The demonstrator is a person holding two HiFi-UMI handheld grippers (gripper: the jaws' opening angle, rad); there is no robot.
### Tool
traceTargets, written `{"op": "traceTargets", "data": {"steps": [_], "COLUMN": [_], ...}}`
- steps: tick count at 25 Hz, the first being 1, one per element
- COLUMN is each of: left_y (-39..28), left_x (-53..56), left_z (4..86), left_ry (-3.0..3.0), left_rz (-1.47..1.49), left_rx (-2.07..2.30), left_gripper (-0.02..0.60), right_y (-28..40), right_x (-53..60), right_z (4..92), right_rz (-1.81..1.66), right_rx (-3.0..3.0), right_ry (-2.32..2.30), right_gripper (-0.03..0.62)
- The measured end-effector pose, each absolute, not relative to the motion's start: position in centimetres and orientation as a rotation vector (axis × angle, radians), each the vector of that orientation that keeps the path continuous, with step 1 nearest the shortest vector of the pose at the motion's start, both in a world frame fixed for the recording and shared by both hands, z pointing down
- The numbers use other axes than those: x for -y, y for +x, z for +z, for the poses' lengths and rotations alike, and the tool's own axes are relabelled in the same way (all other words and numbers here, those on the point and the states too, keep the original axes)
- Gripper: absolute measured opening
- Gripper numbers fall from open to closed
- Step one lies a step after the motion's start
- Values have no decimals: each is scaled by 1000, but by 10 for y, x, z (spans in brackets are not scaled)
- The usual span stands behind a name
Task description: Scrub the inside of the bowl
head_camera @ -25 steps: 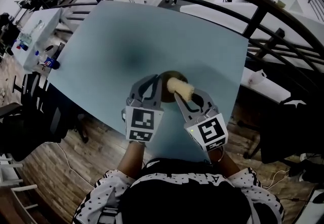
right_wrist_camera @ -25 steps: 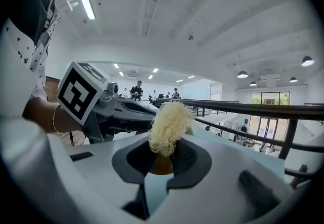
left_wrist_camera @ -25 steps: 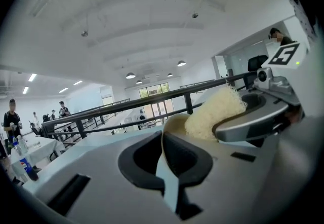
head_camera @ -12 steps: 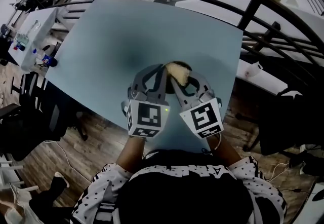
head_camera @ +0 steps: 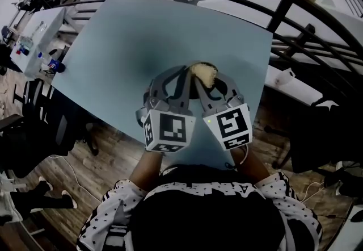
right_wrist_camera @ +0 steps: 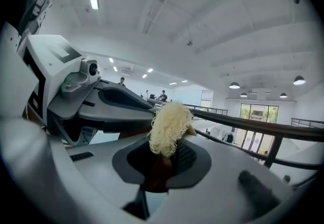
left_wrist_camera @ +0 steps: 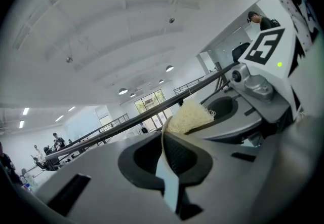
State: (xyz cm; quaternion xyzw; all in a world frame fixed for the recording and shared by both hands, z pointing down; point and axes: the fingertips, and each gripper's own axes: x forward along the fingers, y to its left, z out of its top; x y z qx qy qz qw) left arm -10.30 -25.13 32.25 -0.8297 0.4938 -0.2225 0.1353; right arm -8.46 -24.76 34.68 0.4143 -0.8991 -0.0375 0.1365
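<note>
1. Two grippers meet over the table [head_camera: 142, 34]: the left gripper [left_wrist_camera: 168, 170] is pinched tight on the bowl [left_wrist_camera: 163, 138] rim.
2. The right gripper [right_wrist_camera: 164, 163], clamped on the scrubber [right_wrist_camera: 169, 126], should press it against the inner wall and circle firmly.

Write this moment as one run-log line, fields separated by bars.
left gripper: shut on bowl rim | right gripper: shut on scrubber | scrubber: at bowl rim
</note>
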Motion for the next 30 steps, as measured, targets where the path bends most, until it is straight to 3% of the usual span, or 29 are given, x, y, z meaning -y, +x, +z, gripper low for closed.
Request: {"op": "traceTargets", "data": {"steps": [30], "left_y": [-81], "left_x": [243], "left_z": [310], "left_ry": [-2347], "left_rz": [-670], "left_rx": [-1334], "left_gripper": [25], "right_y": [-40], "right_x": [252], "right_z": [352], "right_rz": [-12], "right_rx": [2535], "right_ry": [1490], "right_gripper": [58]}}
